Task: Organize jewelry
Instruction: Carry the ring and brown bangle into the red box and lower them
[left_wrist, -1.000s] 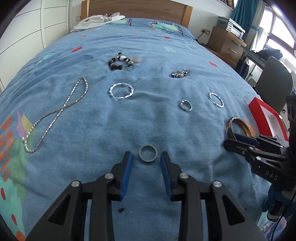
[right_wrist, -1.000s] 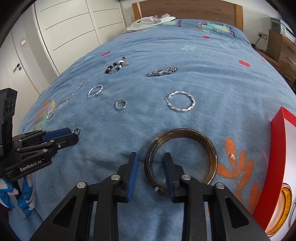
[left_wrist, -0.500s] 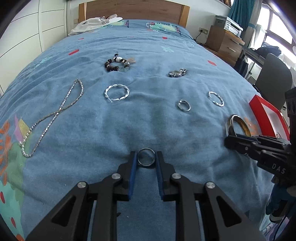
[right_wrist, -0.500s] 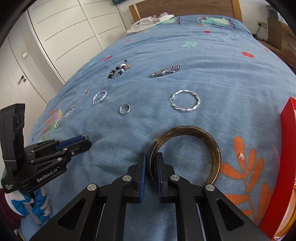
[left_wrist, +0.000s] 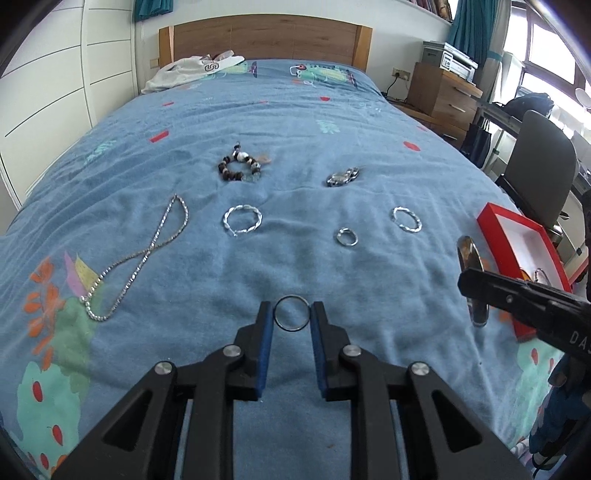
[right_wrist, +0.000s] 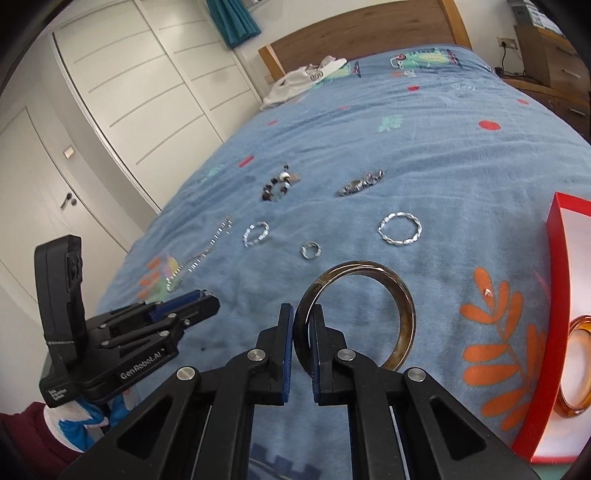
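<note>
My left gripper (left_wrist: 291, 318) is shut on a thin metal ring (left_wrist: 291, 314) and holds it above the blue bedspread (left_wrist: 295, 122). My right gripper (right_wrist: 303, 322) is shut on the rim of a brown bangle (right_wrist: 400, 295), lifted and tilted; the bangle also shows in the left wrist view (left_wrist: 471, 264). A red jewelry box (right_wrist: 565, 325) lies at the right and holds an amber bangle (right_wrist: 574, 365). The left gripper also shows in the right wrist view (right_wrist: 201, 301).
On the bedspread lie a silver chain necklace (left_wrist: 147, 254), a twisted silver bangle (left_wrist: 242, 220), a beaded bracelet (left_wrist: 240, 168), a small silver ring (left_wrist: 346, 236), a twisted ring (left_wrist: 406, 219) and a crumpled chain (left_wrist: 341, 177). White clothing (left_wrist: 192, 70) lies by the headboard.
Both grippers closed, the left on the thin ring and the right on the brown bangle's rim. Both then lifted their pieces off the bedspread; the bangle now stands tilted.
</note>
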